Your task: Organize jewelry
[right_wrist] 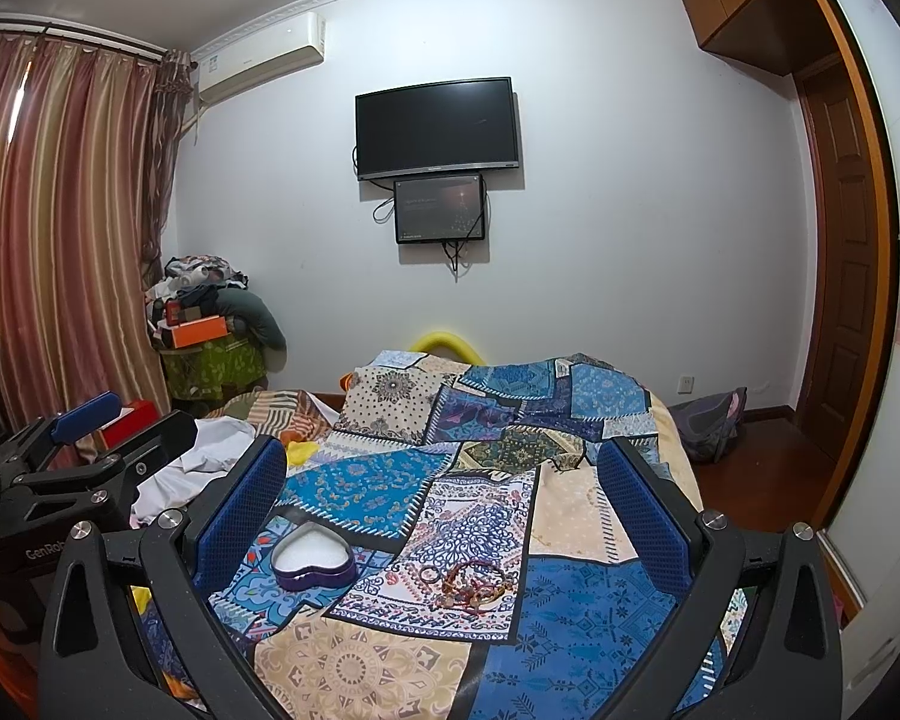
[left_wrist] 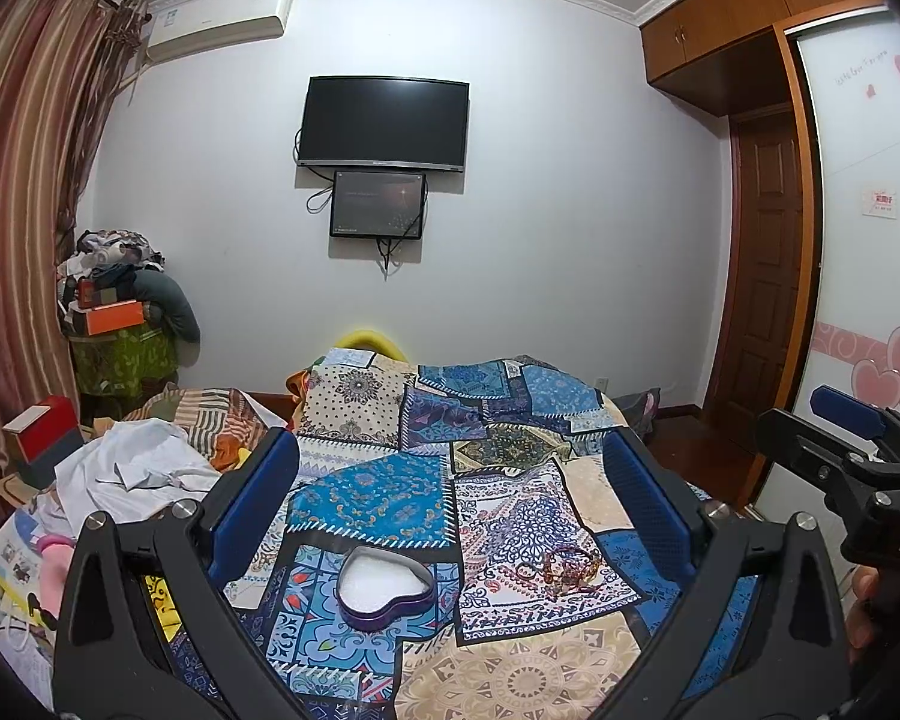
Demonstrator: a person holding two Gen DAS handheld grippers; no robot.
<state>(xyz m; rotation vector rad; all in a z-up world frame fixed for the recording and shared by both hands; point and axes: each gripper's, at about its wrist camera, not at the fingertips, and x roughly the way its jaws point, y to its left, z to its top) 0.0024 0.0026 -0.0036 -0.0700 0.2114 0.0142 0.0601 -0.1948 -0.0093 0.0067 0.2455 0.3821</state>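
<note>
A purple heart-shaped box [left_wrist: 384, 591] with a white lining lies open on the patchwork cloth [left_wrist: 510, 678]; it also shows in the right wrist view [right_wrist: 313, 564]. A small heap of bead bracelets [left_wrist: 561, 570] lies to its right, also in the right wrist view [right_wrist: 468, 585]. My left gripper [left_wrist: 450, 468] is open and empty, held above and short of the box. My right gripper [right_wrist: 441, 474] is open and empty, above the bracelets. Each gripper shows at the other view's edge: the right one [left_wrist: 840, 426], the left one [right_wrist: 84, 414].
The patchwork cloth [right_wrist: 570, 618] covers a table or bed. Crumpled white fabric [left_wrist: 132, 468] and a red box [left_wrist: 42, 438] lie to the left. A clothes pile [right_wrist: 210, 312] stands in the far corner. A wardrobe [left_wrist: 870, 240] and door are on the right.
</note>
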